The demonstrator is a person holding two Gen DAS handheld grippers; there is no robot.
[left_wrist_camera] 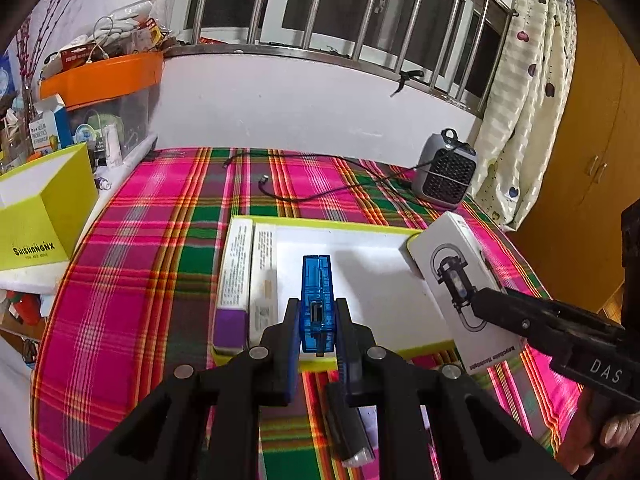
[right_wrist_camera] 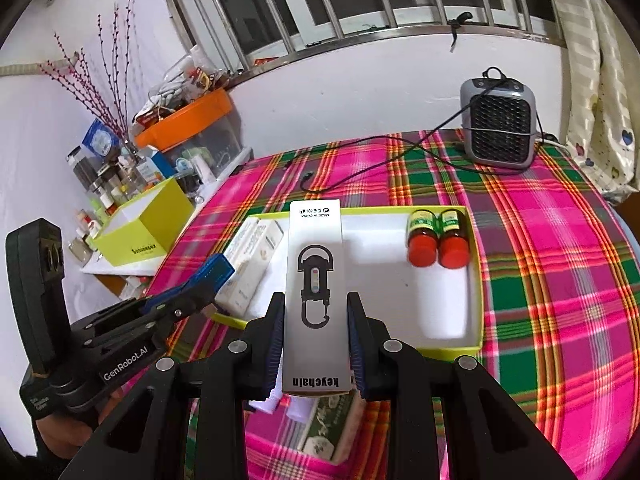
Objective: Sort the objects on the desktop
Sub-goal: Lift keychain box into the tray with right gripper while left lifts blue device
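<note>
My left gripper (left_wrist_camera: 318,306) is shut on a clear blue USB gadget (left_wrist_camera: 317,280), held above the near edge of a white tray with a yellow-green rim (left_wrist_camera: 320,221). Two long white boxes (left_wrist_camera: 236,268) lie along the tray's left side. To the right, my right gripper (right_wrist_camera: 316,300) is shut on a white keychain box (right_wrist_camera: 314,248), lifted over the tray (right_wrist_camera: 475,280). In the right wrist view two red-capped bottles (right_wrist_camera: 436,240) lie in the tray's far right corner, and the left gripper (right_wrist_camera: 202,284) with the blue gadget (right_wrist_camera: 214,272) is at the left.
A grey fan heater (right_wrist_camera: 498,120) stands at the table's far right, its black cable (left_wrist_camera: 320,194) trailing over the plaid cloth. A yellow-green open box (left_wrist_camera: 40,208) and an orange-lidded bin (left_wrist_camera: 104,76) crowd the left. A green patterned packet (right_wrist_camera: 332,428) lies under the right gripper, a dark stick (left_wrist_camera: 348,428) under the left.
</note>
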